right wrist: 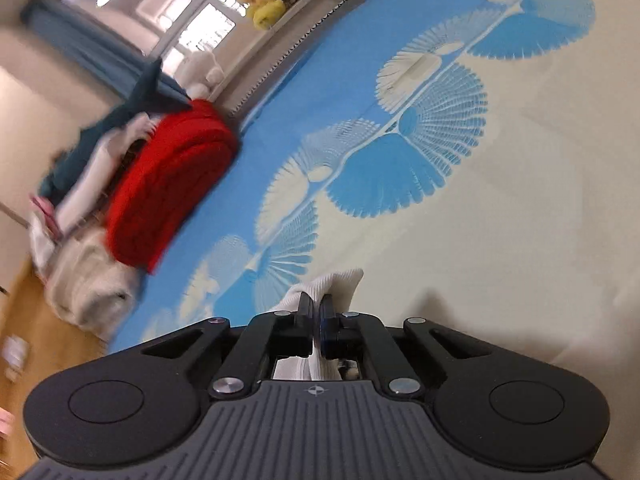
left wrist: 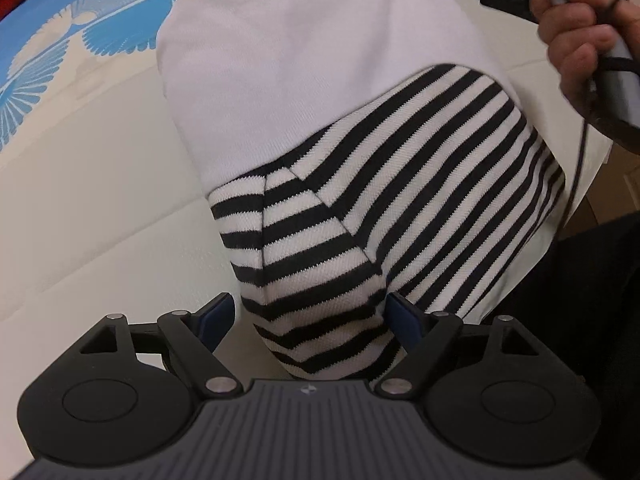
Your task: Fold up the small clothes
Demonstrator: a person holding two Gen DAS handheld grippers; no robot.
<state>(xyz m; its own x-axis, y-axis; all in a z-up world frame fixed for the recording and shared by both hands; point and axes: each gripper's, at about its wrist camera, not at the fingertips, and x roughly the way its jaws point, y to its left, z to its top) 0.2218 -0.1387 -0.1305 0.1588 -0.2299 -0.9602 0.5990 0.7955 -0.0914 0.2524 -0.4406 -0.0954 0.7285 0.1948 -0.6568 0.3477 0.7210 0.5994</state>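
no readable writing shows. the striped garment (left wrist: 360, 208) lies on the blue-and-cream bedspread (right wrist: 500, 200), its lower end between the spread left gripper (left wrist: 308, 316). the right gripper (right wrist: 316, 312) pinches white ribbed fabric (right wrist: 340, 284).

garment (left wrist: 360, 184): white top, black-striped bottom | folded, flat | cream bedspread

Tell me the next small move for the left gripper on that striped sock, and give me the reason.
Probably close the left gripper on the striped sock. Its jaws stand wide open with the sock's lower end lying between them, the pads not yet pressing, while the right gripper is already shut on the white sock fabric. Gripping this end would let both hands fold.
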